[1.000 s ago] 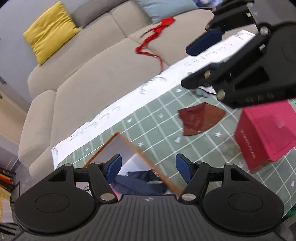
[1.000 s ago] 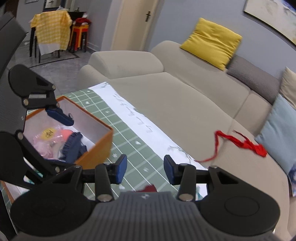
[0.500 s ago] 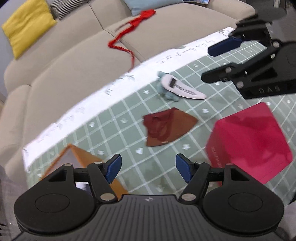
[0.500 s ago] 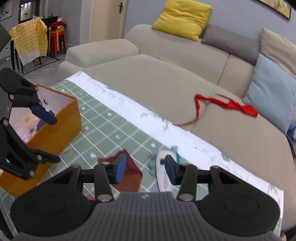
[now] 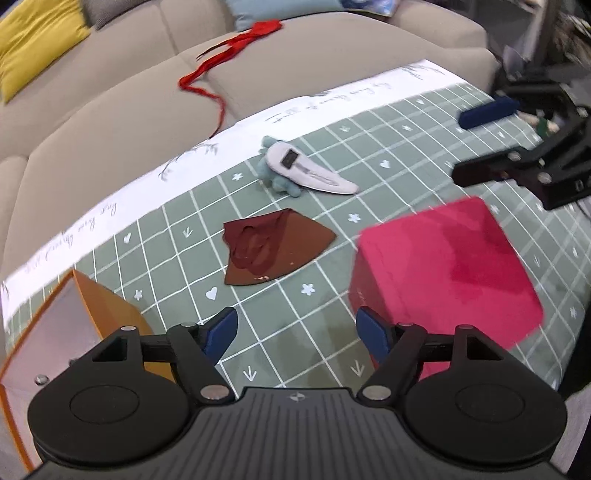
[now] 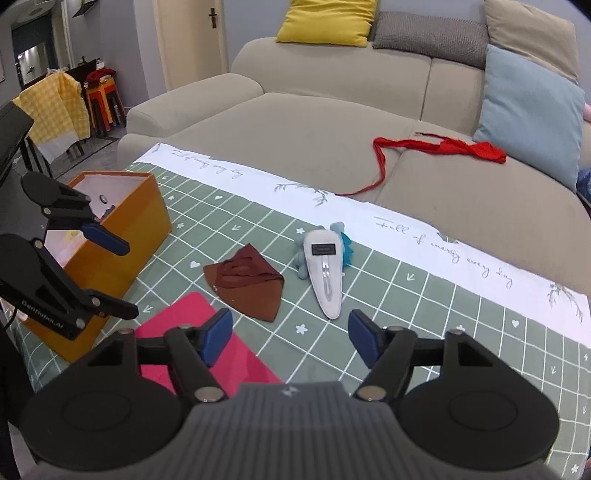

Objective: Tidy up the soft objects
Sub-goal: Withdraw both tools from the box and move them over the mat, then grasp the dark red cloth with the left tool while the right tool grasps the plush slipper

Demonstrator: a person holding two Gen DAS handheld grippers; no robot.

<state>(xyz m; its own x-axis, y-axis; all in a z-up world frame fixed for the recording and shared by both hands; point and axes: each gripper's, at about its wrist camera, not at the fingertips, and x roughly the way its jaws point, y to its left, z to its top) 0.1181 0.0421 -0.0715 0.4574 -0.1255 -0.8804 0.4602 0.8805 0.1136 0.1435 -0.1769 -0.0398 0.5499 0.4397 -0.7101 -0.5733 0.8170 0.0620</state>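
A dark red folded cloth (image 5: 273,247) lies on the green checked tablecloth (image 5: 406,147), also in the right wrist view (image 6: 247,284). Beyond it lies a white-and-blue plush toy (image 5: 306,171) (image 6: 325,269). An orange box (image 5: 85,314) (image 6: 110,236) stands at the left; its contents are hardly visible. My left gripper (image 5: 297,338) is open and empty, above the cloth's near side beside the box; it also shows in the right wrist view (image 6: 110,277). My right gripper (image 6: 290,338) is open and empty, over the pink box; it also shows at the right of the left wrist view (image 5: 480,144).
A pink box (image 5: 447,273) (image 6: 207,343) stands on the table right of the cloth. A beige sofa (image 6: 314,136) runs behind the table with a red ribbon (image 6: 424,147) and yellow (image 6: 328,18) and blue (image 6: 528,110) cushions.
Both grippers have swung away from the orange box toward the middle of the table. The cloth, the plush toy and the pink box have come into fuller view. Both stay open.
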